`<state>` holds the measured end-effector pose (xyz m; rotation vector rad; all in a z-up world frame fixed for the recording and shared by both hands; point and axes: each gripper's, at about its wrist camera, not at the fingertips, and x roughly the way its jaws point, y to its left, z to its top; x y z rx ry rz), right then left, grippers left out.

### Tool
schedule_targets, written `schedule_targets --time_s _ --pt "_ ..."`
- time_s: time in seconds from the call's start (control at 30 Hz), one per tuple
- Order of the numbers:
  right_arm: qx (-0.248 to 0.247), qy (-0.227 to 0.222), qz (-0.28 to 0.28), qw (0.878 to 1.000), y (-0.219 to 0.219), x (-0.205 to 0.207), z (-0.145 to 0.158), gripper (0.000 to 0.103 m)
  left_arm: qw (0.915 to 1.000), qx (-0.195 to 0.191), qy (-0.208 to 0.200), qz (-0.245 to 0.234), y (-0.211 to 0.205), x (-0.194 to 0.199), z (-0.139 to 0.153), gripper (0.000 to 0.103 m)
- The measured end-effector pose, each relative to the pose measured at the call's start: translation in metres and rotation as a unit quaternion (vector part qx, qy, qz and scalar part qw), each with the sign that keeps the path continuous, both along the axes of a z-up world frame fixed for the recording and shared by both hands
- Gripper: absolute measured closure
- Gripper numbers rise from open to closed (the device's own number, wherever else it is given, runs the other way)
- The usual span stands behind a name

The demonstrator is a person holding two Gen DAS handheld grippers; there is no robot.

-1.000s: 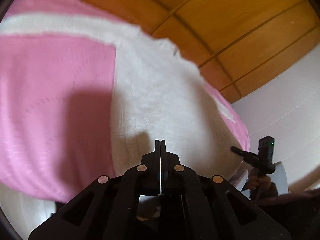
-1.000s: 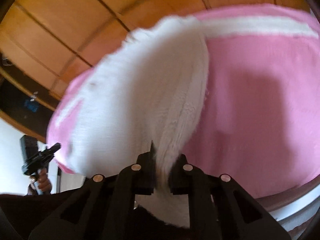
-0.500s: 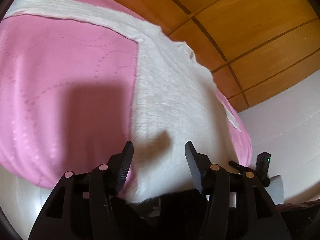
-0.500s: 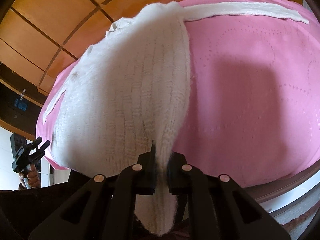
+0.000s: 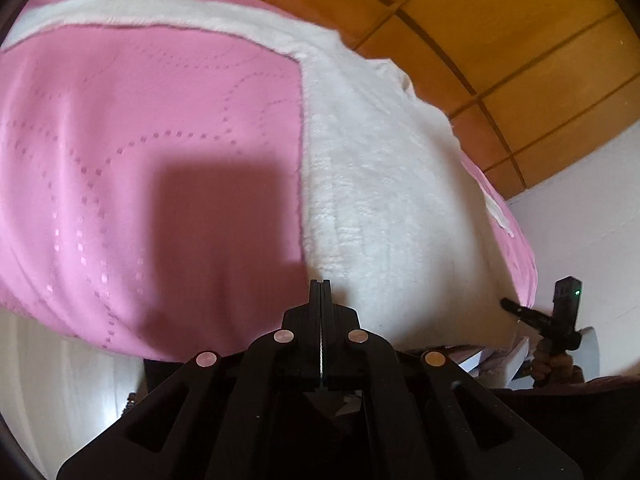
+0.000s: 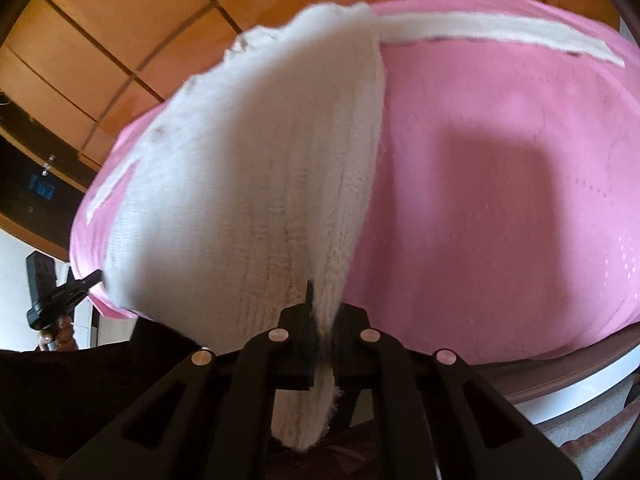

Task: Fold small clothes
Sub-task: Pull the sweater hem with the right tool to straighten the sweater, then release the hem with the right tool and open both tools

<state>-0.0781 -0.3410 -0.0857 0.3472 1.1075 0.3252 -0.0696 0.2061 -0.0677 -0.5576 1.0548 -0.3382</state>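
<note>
Garment, white, fluffy knitted (image 5: 380,200). Left wrist view: it lies spread on a pink bed cover with a dotted curved pattern (image 5: 140,140), to the right of the cover's middle and reaching its near edge. A white strip (image 5: 120,8) runs along the cover's far side and meets the garment's top. Behind stand orange-brown wooden panels (image 5: 500,40) and, at right, a white wall (image 5: 580,220).

The left gripper (image 5: 321,284), black, has just been closing. Its two fingers now meet tip to tip in front of the garment's lower part. Only a thin pale line shows in the seam between them, and whether any fabric is pinched there cannot be told.

At the far right, a hand (image 5: 556,364) holds the right gripper (image 5: 520,312), black with a small green light, beside the garment's edge.

Right wrist view: the right gripper (image 6: 322,308) is clamped on the garment (image 6: 260,160). A fold of knit passes between the fingers and hangs below them. The rest slopes away onto the cover (image 6: 500,200).

At left, a hand holds the left gripper (image 6: 86,282), its tips at the garment's near corner. A small blue-lit display (image 6: 42,190) in the dark recess at left is too blurred to read.
</note>
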Motion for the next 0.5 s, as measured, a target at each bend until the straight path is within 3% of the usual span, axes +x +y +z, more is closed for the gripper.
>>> schedule_targets --time_s 0.07,0.13,0.17,0.23,0.27,0.3,0.5 --pt "0.01 0.007 -0.004 1.0 -0.002 0.004 -0.003 0.098 0.9998 -0.018 0.002 0.01 0.003 0.006 0.003 0.103" --pt "0.015 0.0 -0.005 1.0 -0.006 0.005 0.002 0.095 0.9997 -0.011 -0.017 0.012 0.0 0.014 0.015 0.103" --pt "0.027 -0.003 -0.01 1.0 -0.011 0.005 0.004 0.088 0.9997 -0.005 -0.022 0.007 -0.003 0.019 0.019 0.103" --pt "0.05 -0.015 -0.046 0.998 -0.033 0.008 0.009 0.071 0.9996 0.014 -0.026 0.005 -0.009 0.03 0.025 0.088" --pt "0.056 -0.024 -0.071 0.996 -0.045 0.01 0.012 0.064 0.9994 0.021 -0.029 0.003 -0.014 0.036 0.028 0.072" --pt "0.061 -0.031 -0.096 0.993 -0.057 0.015 0.014 0.063 0.9991 0.026 -0.034 0.001 -0.019 0.042 0.031 0.06" --pt "0.092 -0.059 -0.263 0.959 -0.153 0.071 0.013 0.063 0.995 0.07 -0.068 -0.021 -0.061 0.081 0.05 0.058"
